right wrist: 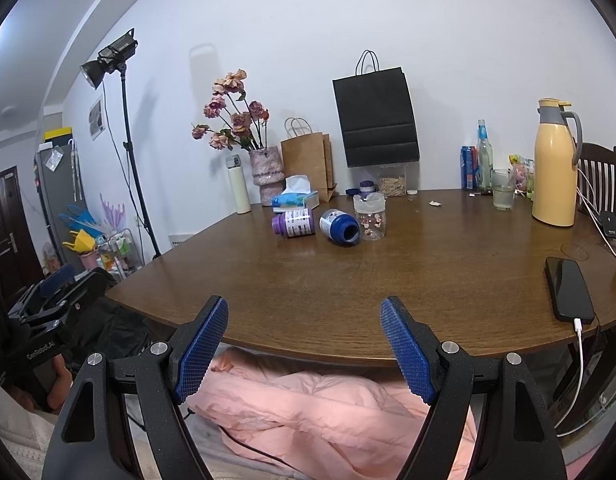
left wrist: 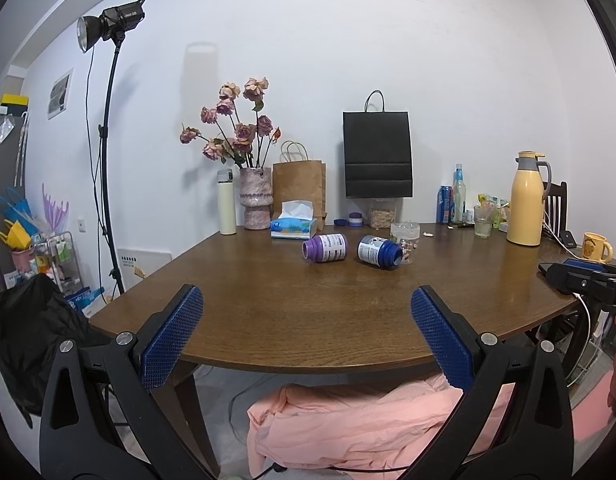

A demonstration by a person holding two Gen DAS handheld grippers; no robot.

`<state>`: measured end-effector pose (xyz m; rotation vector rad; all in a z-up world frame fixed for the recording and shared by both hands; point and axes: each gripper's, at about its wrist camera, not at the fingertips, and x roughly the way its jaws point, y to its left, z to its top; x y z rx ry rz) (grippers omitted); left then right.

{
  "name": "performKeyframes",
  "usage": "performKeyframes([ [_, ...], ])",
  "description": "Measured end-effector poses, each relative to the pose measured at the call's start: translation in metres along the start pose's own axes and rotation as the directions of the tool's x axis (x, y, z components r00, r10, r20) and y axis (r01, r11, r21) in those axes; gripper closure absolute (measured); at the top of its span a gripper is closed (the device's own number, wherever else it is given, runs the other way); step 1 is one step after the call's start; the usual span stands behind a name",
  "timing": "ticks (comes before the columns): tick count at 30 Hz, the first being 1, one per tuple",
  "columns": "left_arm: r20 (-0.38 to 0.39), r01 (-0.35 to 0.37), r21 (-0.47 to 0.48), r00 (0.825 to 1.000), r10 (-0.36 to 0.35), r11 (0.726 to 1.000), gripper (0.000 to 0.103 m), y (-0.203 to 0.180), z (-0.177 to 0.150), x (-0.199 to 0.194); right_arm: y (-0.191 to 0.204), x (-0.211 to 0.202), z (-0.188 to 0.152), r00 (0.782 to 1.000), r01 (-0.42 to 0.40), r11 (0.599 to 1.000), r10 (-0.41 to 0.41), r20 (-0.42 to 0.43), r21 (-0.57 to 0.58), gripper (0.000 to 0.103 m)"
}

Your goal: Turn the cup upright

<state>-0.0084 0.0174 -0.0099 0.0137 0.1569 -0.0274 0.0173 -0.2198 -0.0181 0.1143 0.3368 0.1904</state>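
Item 1, left gripper (left wrist: 307, 334): I am holding it short of the near table edge, its blue-padded fingers (left wrist: 172, 334) spread wide with nothing between them. It is also showing at the left margin of the right wrist view (right wrist: 56, 300).

Item 2, right gripper (right wrist: 304, 350): I am keeping it at the same near edge, fingers (right wrist: 407, 350) likewise parted and gripping nothing.

Item 3, cup (right wrist: 369, 216): a clear plastic cup with a small floral print, standing on the wooden table (right wrist: 427, 280) toward the far middle; the pictures are not letting me say whether its rim is facing up or down. It is sitting just to the right of item 4 and well apart from both grippers.

Item 4, blue bottle (right wrist: 339, 227): lying on its side, its dark cap end facing the cameras.

Item 5, purple bottle (right wrist: 292, 224): lying on its side just to the left of the blue one.

Item 6, tissue box (right wrist: 294, 198): sitting behind the purple bottle.

Item 7, black phone (right wrist: 569, 290): lying flat near the right edge, a white cable plugged into its near end.

Item 8, yellow thermos jug (right wrist: 553, 164): standing upright at far right.
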Motion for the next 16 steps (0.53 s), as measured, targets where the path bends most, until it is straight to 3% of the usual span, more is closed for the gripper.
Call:
performKeyframes([
  [16, 0.005, 0.003, -0.005, 1.000, -0.003, 1.000, 0.000, 0.0036, 0.0010, 0.0005, 0.0001, -0.0003, 0.0010, 1.000, -0.001, 1.000, 0.001, 0.001, -0.003, 0.019],
])
